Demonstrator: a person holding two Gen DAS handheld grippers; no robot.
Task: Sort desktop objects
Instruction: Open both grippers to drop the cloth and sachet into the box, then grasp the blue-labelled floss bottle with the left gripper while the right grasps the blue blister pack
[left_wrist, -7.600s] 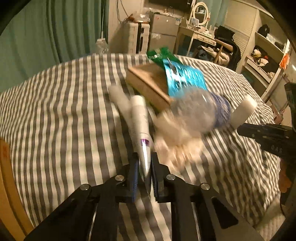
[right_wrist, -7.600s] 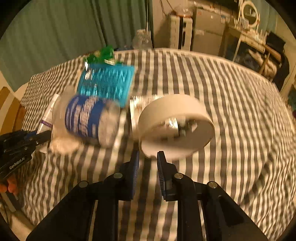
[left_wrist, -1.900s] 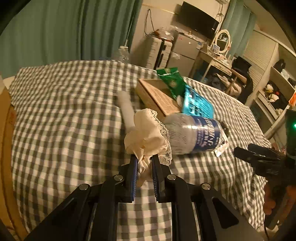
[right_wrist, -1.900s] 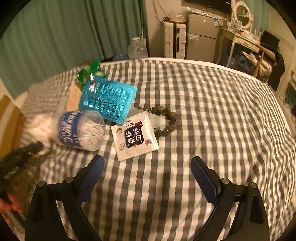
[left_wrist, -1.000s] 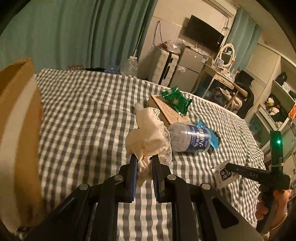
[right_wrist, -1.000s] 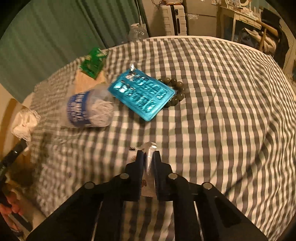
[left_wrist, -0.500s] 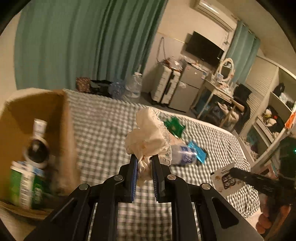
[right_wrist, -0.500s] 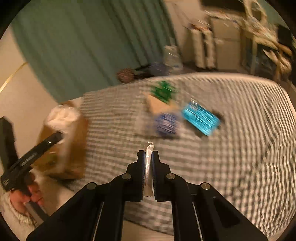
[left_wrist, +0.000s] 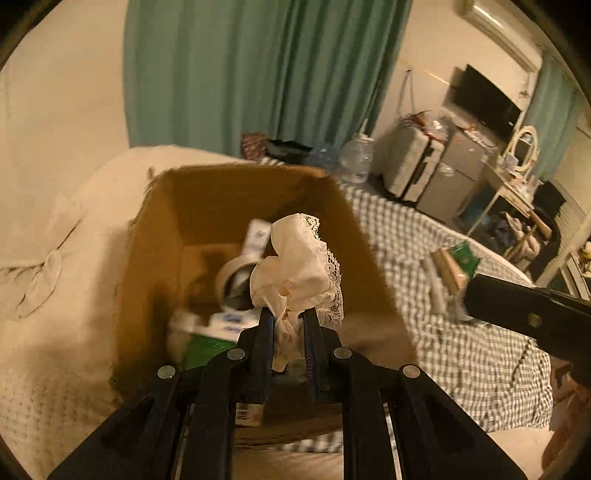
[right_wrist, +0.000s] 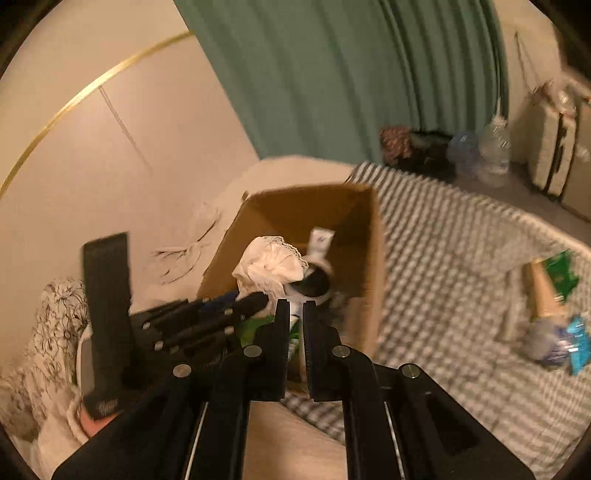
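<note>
- Left gripper: jaws pinch the lace cloth over the open cardboard box at the bed's edge, likely for dropping in
- Right gripper: jaws closed on a thin sachet, just beside the box, likely next

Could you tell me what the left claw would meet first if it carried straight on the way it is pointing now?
Probably the tape roll inside the cardboard box: the left claw, gripping the lace cloth, points down into the box, though depth is unclear.
</note>
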